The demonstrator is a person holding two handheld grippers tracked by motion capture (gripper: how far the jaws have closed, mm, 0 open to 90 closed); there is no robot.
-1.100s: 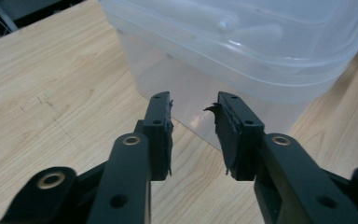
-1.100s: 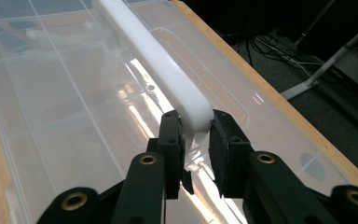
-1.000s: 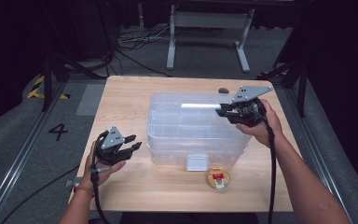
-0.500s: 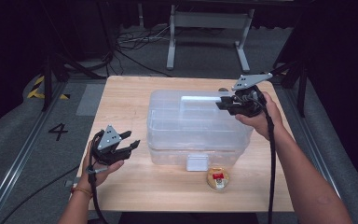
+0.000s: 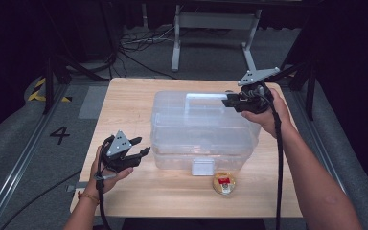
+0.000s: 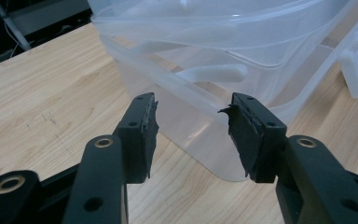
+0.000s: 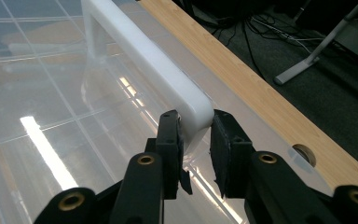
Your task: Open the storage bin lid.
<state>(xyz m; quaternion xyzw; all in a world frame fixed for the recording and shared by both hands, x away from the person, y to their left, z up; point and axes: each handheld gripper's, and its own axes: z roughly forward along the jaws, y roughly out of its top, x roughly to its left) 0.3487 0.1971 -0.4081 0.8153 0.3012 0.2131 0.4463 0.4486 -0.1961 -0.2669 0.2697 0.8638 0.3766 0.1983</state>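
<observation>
Box: clear plastic box (image 5: 201, 132) is seen in the middle of the bench (image 5: 124, 100), lid on, white handle (image 5: 206, 97) on top, white latch (image 5: 202, 166) at the near side.
Right hand-held gripper (image 5: 231, 100): held at the right end of the handle, approx. level above the lid. In the right gripper view the jaws are clamped on the handle's corner (image 7: 193, 109), one pad on each side of it.
Left hand-held gripper (image 5: 141, 147): held just beside the box's near-left corner, low over the bench, pointed at the box. Jaws are apart and have just been opening; nothing is between them. In the left gripper view the box corner (image 6: 223, 154) is seen past the fingertips, not touched.
Inside box: white long parts are seen through the wall, too blurred to be named.
Small item: a round tin (image 5: 224, 184) w/ red and white label is lying on the bench in front of the box, near the latch, apart from both grippers.
Floor: a "4" mark (image 5: 59, 135) is painted left of the bench.
</observation>
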